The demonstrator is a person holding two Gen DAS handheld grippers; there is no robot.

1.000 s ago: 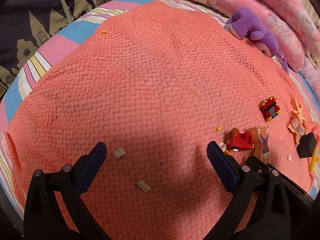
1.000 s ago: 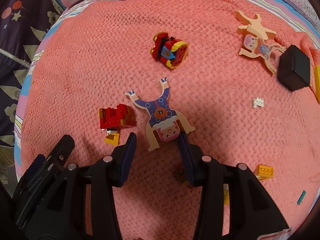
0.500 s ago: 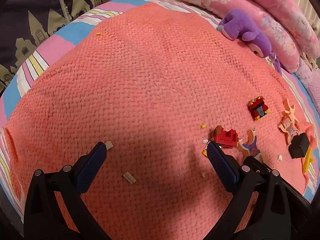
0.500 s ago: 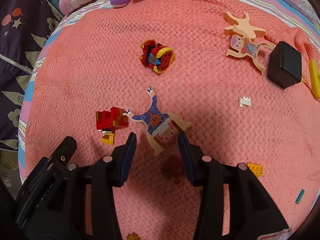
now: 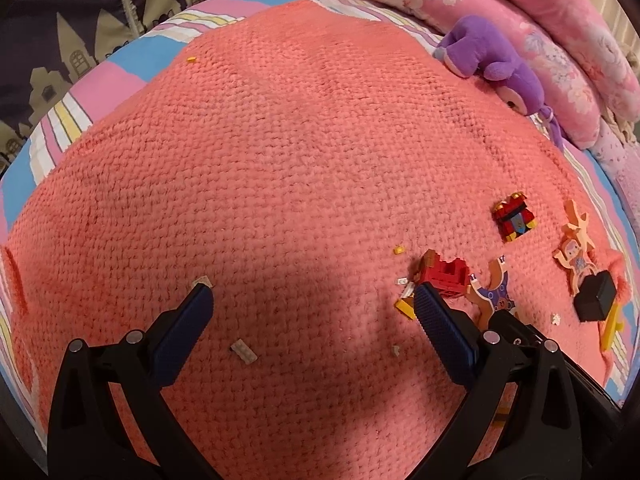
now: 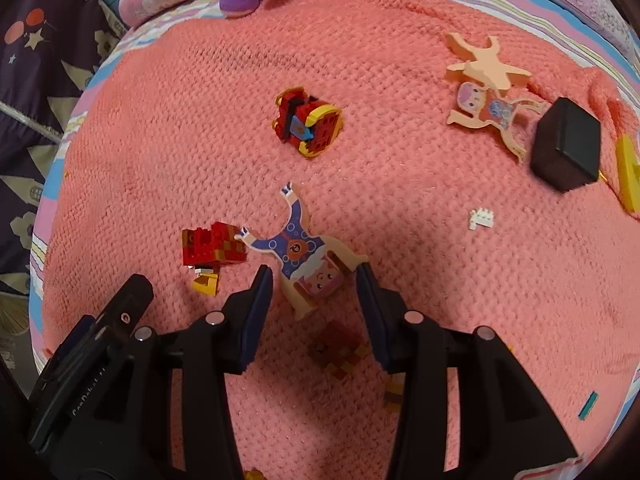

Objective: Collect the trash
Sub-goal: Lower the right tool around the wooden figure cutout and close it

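Note:
Toy bits lie scattered on a coral knit blanket (image 5: pixel 288 152). My right gripper (image 6: pixel 316 274) is open low over the blanket, its fingers either side of the head of a flat cutout doll in a blue dress (image 6: pixel 296 248) without touching it. A red brick build (image 6: pixel 212 244) lies just left of the doll, and a red-and-yellow build (image 6: pixel 308 126) lies farther off. My left gripper (image 5: pixel 311 292) is wide open and holds nothing. A grey brick (image 5: pixel 243 351) lies between its fingers and another grey brick (image 5: pixel 201 281) at its left fingertip. The red build (image 5: pixel 446 274) is by its right fingertip.
A second cutout doll (image 6: pixel 486 92), a black box (image 6: pixel 566 148), a yellow piece (image 6: pixel 628 176) and a small white piece (image 6: pixel 482 218) lie to the right. A brownish brick piece (image 6: pixel 340 350) sits under the right gripper. A purple plush (image 5: pixel 496 64) rests against pink bedding at the far edge.
Both views have drifted: the bricks and doll have slid leftward in frame, and the brownish piece under the right gripper has come into view. Both grippers have kept the same opening.

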